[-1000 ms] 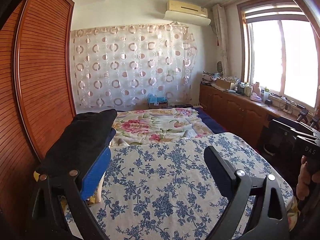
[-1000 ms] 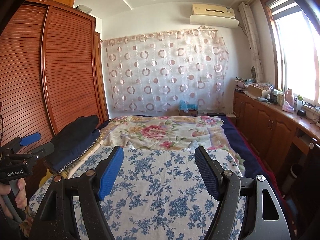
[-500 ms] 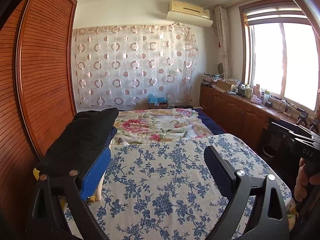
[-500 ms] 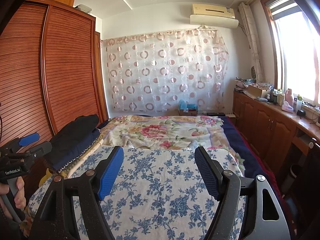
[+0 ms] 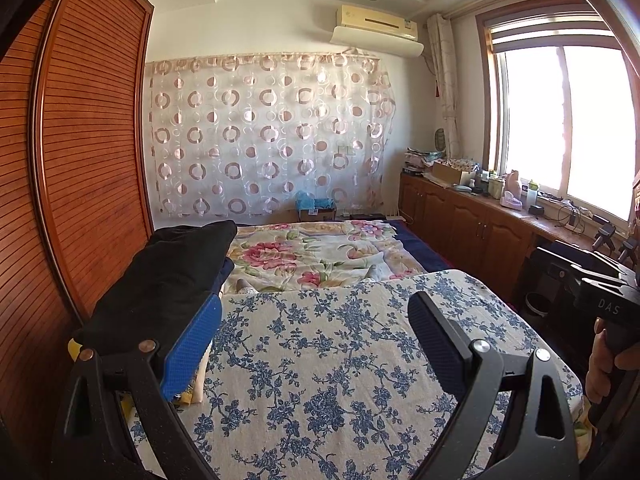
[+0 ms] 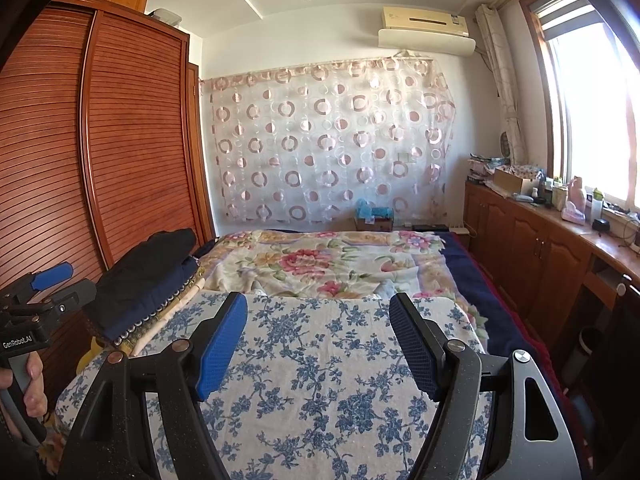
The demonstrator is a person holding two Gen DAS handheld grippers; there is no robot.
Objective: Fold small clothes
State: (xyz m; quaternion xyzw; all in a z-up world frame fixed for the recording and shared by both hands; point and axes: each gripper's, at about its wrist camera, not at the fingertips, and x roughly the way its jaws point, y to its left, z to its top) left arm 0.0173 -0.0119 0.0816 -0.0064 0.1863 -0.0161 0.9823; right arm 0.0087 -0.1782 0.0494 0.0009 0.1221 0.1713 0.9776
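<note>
Both claws hover above the blue-and-white floral cloth point(image 6: 320, 380) that covers the near end of the bed, and neither one grips anything. The left claw point(image 5: 316, 340) is spread wide, with only the floral cloth showing between its blue pad and its black pad. The right claw point(image 6: 320, 340) is likewise spread and empty. No garment lies spread out on the floral cloth, so the step in hand appears to be the pause between garments: either nothing has been picked up yet, or one piece has just been put away.

The task's things are the stack of folded small clothes point(image 6: 144, 284), a black garment on top, a navy one beneath it and paler patterned pieces at the bottom. The stack sits at the left edge of the bed, just beside the louvred brown wooden wardrobe point(image 6: 132, 152) and touching the floral cloth's left side. In the left wrist view the stack point(image 5: 168, 276) lies directly beyond the left claw's blue pad.

The stack's long axis runs from near to far along the bed's left edge, with its narrower end pointing toward the circle-patterned sheer curtain point(image 6: 332, 144). Whether it holds finished or waiting pieces cannot be told. The next move likely calls for the left claw to swing left and pinch a top layer cleanly, without dragging the pieces beneath.
</note>
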